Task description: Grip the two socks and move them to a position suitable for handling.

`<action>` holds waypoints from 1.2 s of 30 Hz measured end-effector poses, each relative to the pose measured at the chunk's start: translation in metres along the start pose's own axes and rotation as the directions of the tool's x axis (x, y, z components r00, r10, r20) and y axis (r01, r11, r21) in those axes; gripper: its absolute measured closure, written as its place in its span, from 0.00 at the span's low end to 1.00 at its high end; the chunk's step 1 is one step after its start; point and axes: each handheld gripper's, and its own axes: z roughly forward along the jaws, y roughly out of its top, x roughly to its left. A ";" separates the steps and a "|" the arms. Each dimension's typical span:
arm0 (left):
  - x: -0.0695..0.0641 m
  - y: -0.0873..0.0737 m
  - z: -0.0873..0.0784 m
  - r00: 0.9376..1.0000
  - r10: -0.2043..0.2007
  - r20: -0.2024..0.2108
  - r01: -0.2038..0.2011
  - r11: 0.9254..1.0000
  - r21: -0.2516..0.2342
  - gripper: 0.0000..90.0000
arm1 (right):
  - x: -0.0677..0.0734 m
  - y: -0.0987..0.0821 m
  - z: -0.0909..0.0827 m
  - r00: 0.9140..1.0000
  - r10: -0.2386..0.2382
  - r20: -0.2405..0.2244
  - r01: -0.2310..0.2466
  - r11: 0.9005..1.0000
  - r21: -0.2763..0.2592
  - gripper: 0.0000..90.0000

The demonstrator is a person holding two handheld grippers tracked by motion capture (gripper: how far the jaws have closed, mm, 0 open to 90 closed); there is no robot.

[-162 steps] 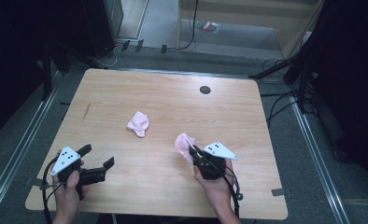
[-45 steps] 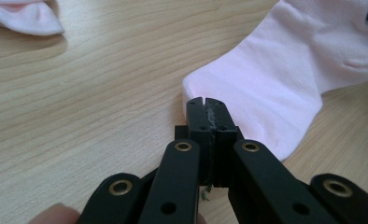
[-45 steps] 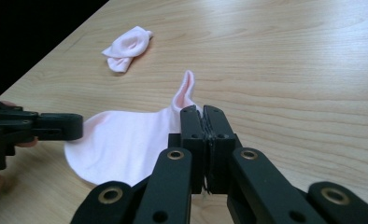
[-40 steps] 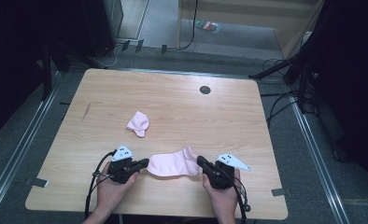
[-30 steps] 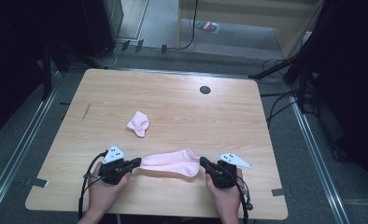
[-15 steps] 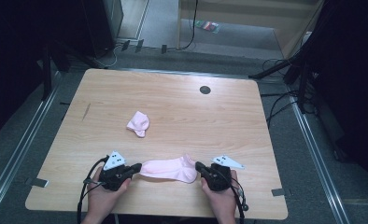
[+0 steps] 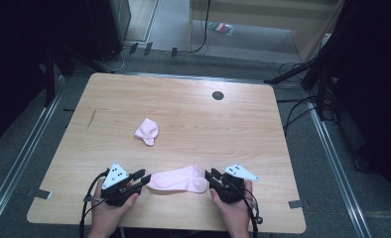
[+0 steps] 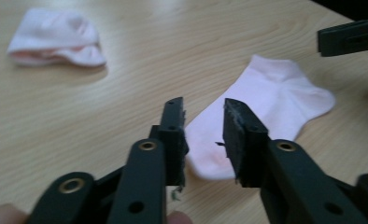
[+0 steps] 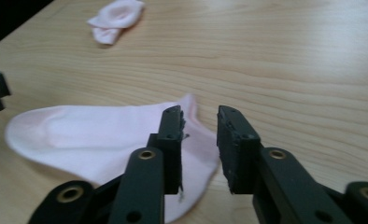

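Pink sock (image 7: 178, 178) laid out flat near the front edge of the wooden table (image 7: 183, 106), stretched lengthwise between the two hand-held grippers. Left gripper (image 7: 140, 178) poised at the sock's toe end, jaws parted after just having been opening, pads off the fabric, toe of the sock (image 8: 210, 154) seen lying on the table in the gap. Right gripper (image 7: 212, 176) placed at the opposite end, likewise parted after just having been opening, cuff edge of the sock (image 9: 191, 140) lying beneath and between the jaws, nothing clamped. Both grippers (image 8: 203, 135) (image 9: 198, 140) held low over the tabletop, pointed toward each other along the sock. Second pink sock (image 7: 147, 131), bunched up, left farther back on the table, well apart from the flat one; also seen at upper left in the left gripper view (image 8: 56, 37) and in the right gripper view (image 9: 116, 16). Small dark round grommet (image 7: 217, 95) set in the far part of the tabletop.
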 end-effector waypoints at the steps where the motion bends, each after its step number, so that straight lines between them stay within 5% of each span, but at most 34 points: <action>1: -0.002 0.000 0.001 1.000 0.018 0.010 -0.018 1.000 0.006 0.83 | 0.004 0.000 0.000 1.000 -0.018 -0.017 0.018 1.000 0.000 0.82; 4: -0.009 -0.005 0.016 0.997 0.060 0.038 -0.064 0.992 0.108 0.88 | 0.013 -0.004 0.008 0.997 -0.062 -0.045 0.064 0.997 0.047 0.84; 8: -0.011 -0.010 0.027 0.997 0.064 0.043 -0.071 0.977 0.199 0.80 | 0.013 -0.011 0.019 0.997 -0.071 -0.028 0.073 0.992 0.103 0.81; 14: -0.012 -0.012 0.026 0.989 0.106 0.101 -0.125 0.972 0.200 0.62 | 0.012 -0.014 0.020 0.996 -0.089 -0.005 0.089 0.986 0.142 0.79; 19: -0.019 -0.014 0.026 0.980 0.190 0.053 -0.197 0.960 0.200 0.67 | 0.017 -0.016 0.017 0.982 -0.185 0.028 0.178 0.971 0.160 0.82; 23: -0.017 -0.013 0.026 0.982 0.172 0.074 -0.184 0.962 0.201 0.97 | 0.017 -0.021 0.013 0.976 -0.209 0.062 0.198 0.969 0.148 0.86; 27: -0.010 -0.012 0.026 0.987 0.119 0.111 -0.139 0.970 0.202 0.98 | 0.016 -0.020 0.012 0.980 -0.189 0.055 0.179 0.972 0.150 0.84; 28: -0.007 -0.012 0.025 0.987 0.101 0.121 -0.124 0.973 0.196 0.95 | 0.015 -0.020 0.012 0.983 -0.181 0.045 0.172 0.974 0.149 0.82; 31: -0.005 -0.012 0.020 0.989 0.078 0.128 -0.097 0.984 0.151 0.64 | 0.012 -0.018 0.009 0.990 -0.143 0.012 0.141 0.982 0.129 0.75; 34: 0.001 -0.007 0.013 0.987 0.010 0.159 -0.023 0.996 0.084 0.53 | 0.011 -0.011 0.001 0.991 -0.126 -0.037 0.128 0.991 0.050 0.70; 36: 0.004 -0.004 0.010 0.990 -0.014 0.137 0.006 0.998 0.057 0.45 | 0.010 -0.005 -0.004 0.990 -0.137 -0.036 0.137 0.990 0.011 0.64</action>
